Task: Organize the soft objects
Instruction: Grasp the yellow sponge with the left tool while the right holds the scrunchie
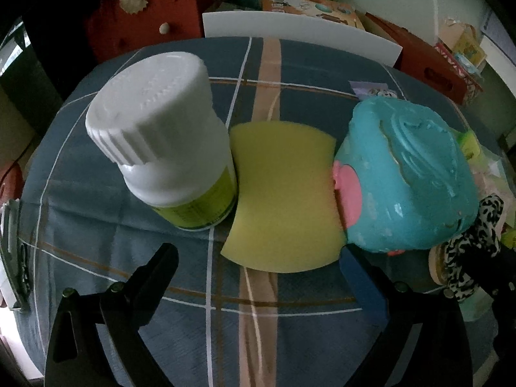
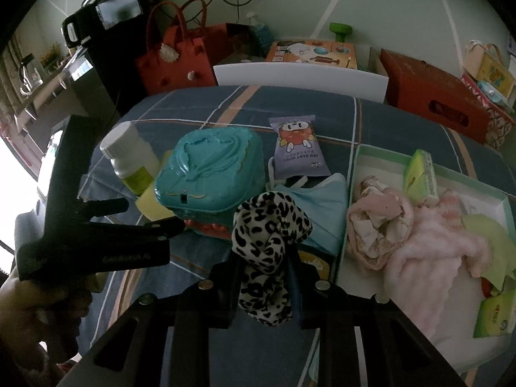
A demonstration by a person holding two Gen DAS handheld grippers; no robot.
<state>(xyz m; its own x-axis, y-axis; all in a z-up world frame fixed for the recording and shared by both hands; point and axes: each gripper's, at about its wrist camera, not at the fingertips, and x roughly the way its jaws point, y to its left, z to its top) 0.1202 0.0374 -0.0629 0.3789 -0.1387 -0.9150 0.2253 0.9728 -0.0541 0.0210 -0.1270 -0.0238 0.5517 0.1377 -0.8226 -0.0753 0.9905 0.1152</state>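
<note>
My left gripper (image 1: 258, 262) is open just in front of a flat yellow sponge (image 1: 283, 196) that lies on the plaid cloth between a white-capped bottle (image 1: 161, 135) and a teal toy box (image 1: 409, 174). My right gripper (image 2: 262, 258) is shut on a leopard-print scrunchie (image 2: 267, 229) and holds it above the cloth, left of a pale green tray (image 2: 364, 154). The tray holds pink soft cloths (image 2: 429, 245) and green packets (image 2: 419, 174). The left gripper (image 2: 154, 219) also shows in the right wrist view, beside the teal box (image 2: 209, 171).
A blue face mask (image 2: 322, 203) and a purple wipes pack (image 2: 296, 148) lie behind the scrunchie. A white board (image 2: 300, 77), a red bag (image 2: 180, 54) and red boxes (image 2: 432, 96) stand beyond the table's far edge.
</note>
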